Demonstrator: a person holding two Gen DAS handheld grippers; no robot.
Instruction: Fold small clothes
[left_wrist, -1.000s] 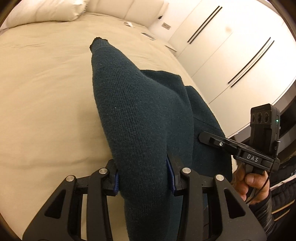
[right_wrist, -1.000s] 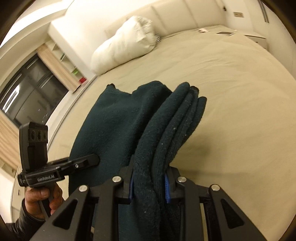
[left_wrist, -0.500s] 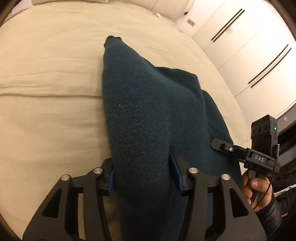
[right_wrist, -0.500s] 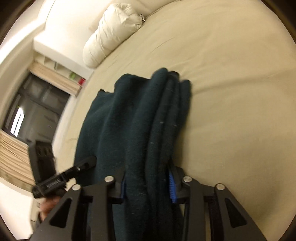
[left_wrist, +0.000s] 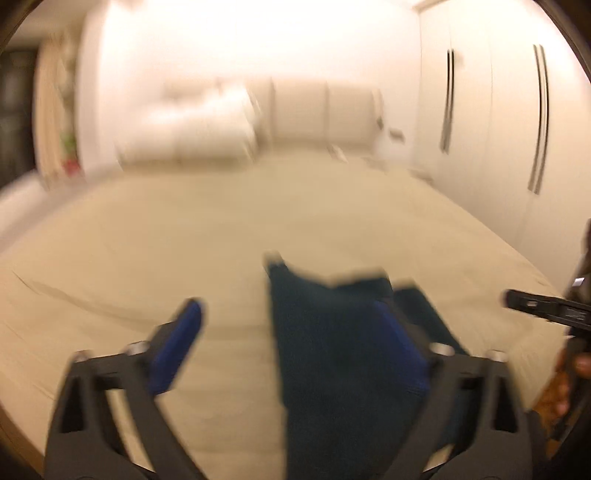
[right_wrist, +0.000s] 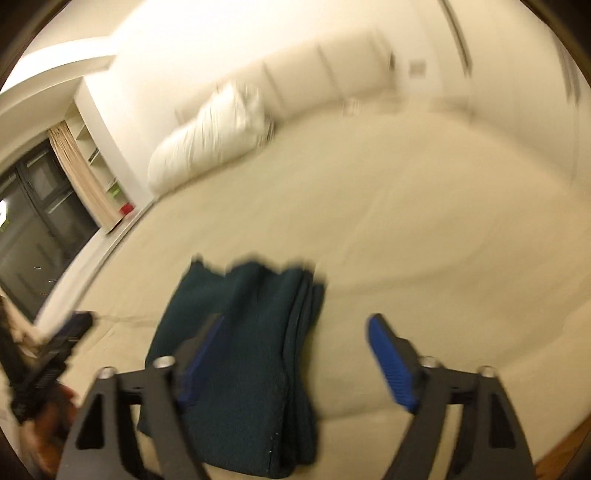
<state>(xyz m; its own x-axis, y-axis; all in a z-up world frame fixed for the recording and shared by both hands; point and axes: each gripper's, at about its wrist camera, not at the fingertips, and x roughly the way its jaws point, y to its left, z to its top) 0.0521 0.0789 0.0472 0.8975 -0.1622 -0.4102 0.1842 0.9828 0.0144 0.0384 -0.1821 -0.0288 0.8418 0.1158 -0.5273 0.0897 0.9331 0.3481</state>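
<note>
A dark teal knitted garment (left_wrist: 332, 350) lies folded on the beige bed (left_wrist: 184, 229). In the right wrist view the garment (right_wrist: 251, 339) shows as a flat stack of several layers near the bed's front edge. My left gripper (left_wrist: 295, 343) is open and empty, raised just above the garment; its blue pads (left_wrist: 177, 339) stand wide apart. My right gripper (right_wrist: 291, 354) is open and empty too, above the garment's right side. Both views are motion-blurred.
A white pillow (right_wrist: 210, 136) lies at the head of the bed by the cream headboard (left_wrist: 325, 110). White wardrobe doors (left_wrist: 491, 122) line the right wall. A dark window (right_wrist: 33, 221) and curtain stand on the left. Small items lie on the far bedside.
Both grippers have opened and let go of the garment, which now lies flat on the bed. Both have lifted and pulled back, and the views tilted up toward the headboard.
</note>
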